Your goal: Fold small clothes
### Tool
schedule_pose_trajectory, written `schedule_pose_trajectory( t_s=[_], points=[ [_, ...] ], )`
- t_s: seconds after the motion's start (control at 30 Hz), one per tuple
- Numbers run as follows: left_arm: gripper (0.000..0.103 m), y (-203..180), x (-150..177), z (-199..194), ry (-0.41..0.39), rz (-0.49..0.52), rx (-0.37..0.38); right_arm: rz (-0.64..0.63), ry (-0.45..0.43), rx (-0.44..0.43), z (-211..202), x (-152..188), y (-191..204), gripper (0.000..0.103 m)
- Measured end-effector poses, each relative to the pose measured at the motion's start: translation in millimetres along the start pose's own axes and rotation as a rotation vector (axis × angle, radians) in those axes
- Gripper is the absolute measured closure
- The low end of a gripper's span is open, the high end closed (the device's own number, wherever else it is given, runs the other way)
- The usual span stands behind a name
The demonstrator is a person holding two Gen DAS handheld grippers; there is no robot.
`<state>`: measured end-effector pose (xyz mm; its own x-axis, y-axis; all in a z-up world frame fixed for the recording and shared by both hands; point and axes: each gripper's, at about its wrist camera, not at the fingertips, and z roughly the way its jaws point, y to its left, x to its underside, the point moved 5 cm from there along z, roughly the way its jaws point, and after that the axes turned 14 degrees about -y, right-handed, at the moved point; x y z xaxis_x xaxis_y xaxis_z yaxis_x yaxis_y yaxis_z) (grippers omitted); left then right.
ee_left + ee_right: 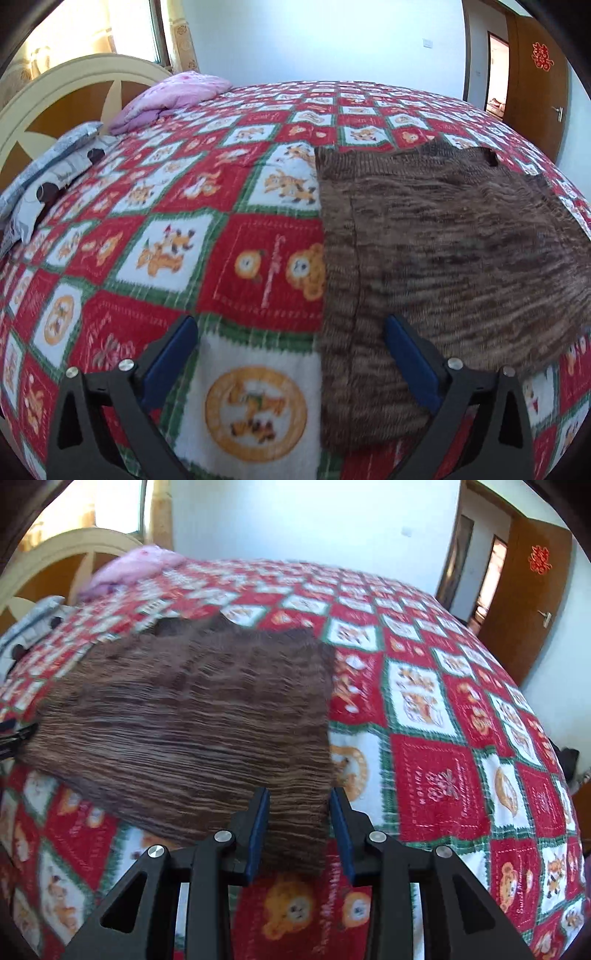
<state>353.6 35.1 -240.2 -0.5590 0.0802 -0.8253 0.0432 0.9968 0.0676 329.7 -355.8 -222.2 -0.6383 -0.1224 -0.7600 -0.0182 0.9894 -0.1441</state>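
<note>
A brown knitted garment (443,240) lies flat on the red, white and green checked blanket (184,229). My left gripper (291,328) is wide open just above the bed. Its left finger hangs over bare blanket and its right finger (406,354) over the garment's left strip, so the garment's left edge runs between them. In the right wrist view the same garment (177,716) fills the left middle. My right gripper (299,797) straddles its near right corner with the jaws partly apart, and the pads do not visibly press the knit.
A folded pink quilt (170,98) and a grey patterned pillow (48,173) lie by the cream headboard (55,85) at the far left. A brown door (535,85) with a red paper cutout stands at the far right. Blanket (443,738) extends right of the garment.
</note>
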Motion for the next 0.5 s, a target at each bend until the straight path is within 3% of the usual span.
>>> schedule_pose_trajectory(
  t_s=[0.03,0.13,0.5],
  points=[
    [0.0,2.6,1.9,-2.4,-0.002,-0.017,0.006,-0.018,0.023,0.018,4.3,4.9,2.1,0.064],
    [0.0,4.6,4.0,-3.7,0.005,-0.033,0.015,-0.025,-0.016,0.049,-5.3,0.2,12.2,0.064],
    [0.0,11.1,9.9,-15.0,0.06,-0.011,0.025,-0.224,-0.097,-0.205,-18.4,-17.3,152.9,0.061]
  ],
)
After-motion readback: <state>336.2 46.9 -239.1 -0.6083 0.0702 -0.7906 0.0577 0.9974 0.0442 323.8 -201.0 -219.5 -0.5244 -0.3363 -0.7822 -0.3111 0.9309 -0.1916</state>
